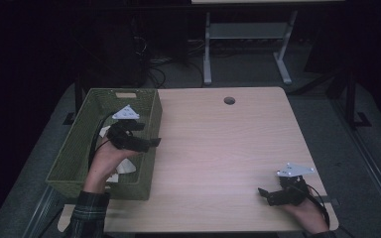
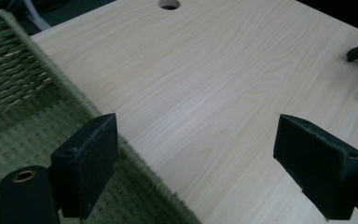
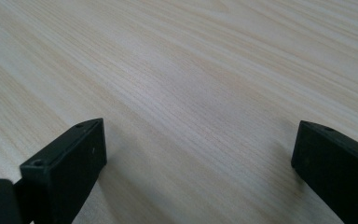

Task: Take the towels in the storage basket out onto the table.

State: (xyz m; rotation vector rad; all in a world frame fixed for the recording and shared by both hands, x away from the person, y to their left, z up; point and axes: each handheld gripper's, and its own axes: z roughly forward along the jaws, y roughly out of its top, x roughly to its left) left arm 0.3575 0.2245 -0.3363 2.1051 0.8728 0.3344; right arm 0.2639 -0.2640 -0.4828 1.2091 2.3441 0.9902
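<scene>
High view: a pale wooden surface (image 1: pixel 218 144) with a green woven basket (image 1: pixel 87 148) standing at its left edge, reaching from the near left corner toward the far side. The left claw (image 1: pixel 154 135) is held over the basket's right wall, pointing right toward the open surface, with its grey three-cornered plate on top and a black cable trailing back into the basket. White crumpled material (image 1: pixel 124 167) lies on the basket floor, partly hidden beneath the left hand (image 1: pixel 106 158); what it is cannot be told. The right claw (image 1: pixel 264 195) sits low over the near right corner of the surface, pointing left, held by the right hand (image 1: pixel 305 210) and well apart from the basket. A round hole (image 1: pixel 229 100) marks the far middle of the surface.

Left gripper view: the left claw (image 2: pixel 196 163) is spread wide with nothing between its jaws; the basket rim (image 2: pixel 74 98) runs diagonally beneath the left jaw, and bare wood lies beyond.

Right gripper view: the right claw (image 3: pixel 198 163) is likewise spread wide and empty, close above bare wood grain
</scene>
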